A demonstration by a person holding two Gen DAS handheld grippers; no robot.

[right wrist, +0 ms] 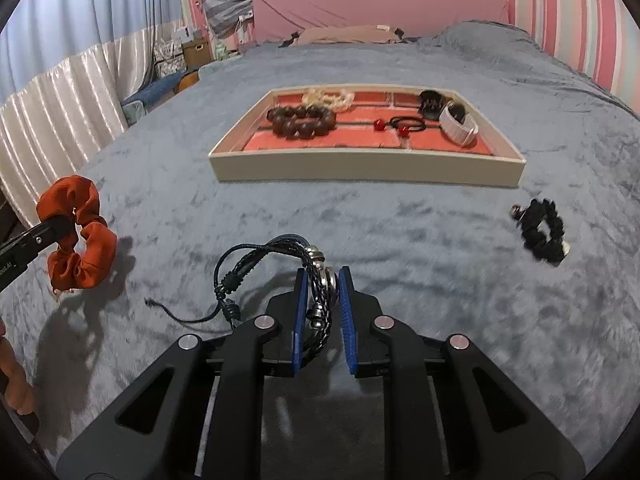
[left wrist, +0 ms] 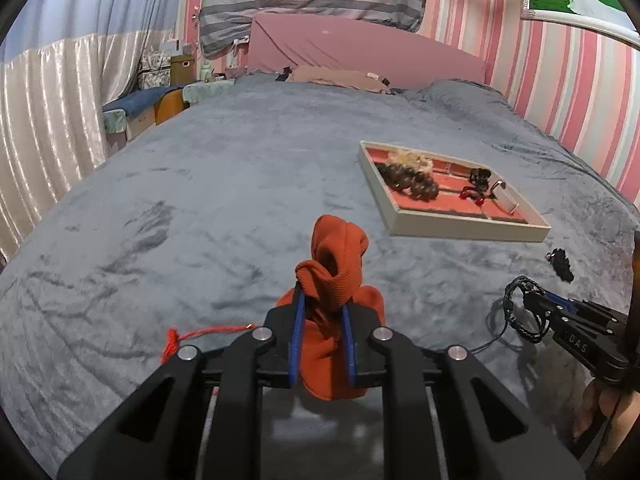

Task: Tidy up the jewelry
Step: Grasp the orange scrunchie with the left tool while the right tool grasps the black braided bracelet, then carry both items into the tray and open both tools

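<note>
My left gripper [left wrist: 322, 296] is shut on an orange scrunchie [left wrist: 340, 256], held just above the grey bedspread; it also shows in the right wrist view [right wrist: 78, 236]. My right gripper [right wrist: 323, 280] is shut on a black braided leather bracelet [right wrist: 280, 252] with metal beads, its cord trailing on the bed; it shows in the left wrist view [left wrist: 524, 312]. The cream jewelry tray [right wrist: 360, 168] with red lining holds a brown bead bracelet [right wrist: 302, 120], a pale bracelet [right wrist: 328, 98], a black hair tie with red beads [right wrist: 400, 124], a white band [right wrist: 458, 122] and a dark clip [right wrist: 432, 104].
A black scrunchie [right wrist: 542, 232] lies on the bed right of my right gripper, in front of the tray. A red string [left wrist: 200, 336] lies left of my left gripper. Pink headboard [left wrist: 360, 48] and pillows stand at the far end; curtains hang at left.
</note>
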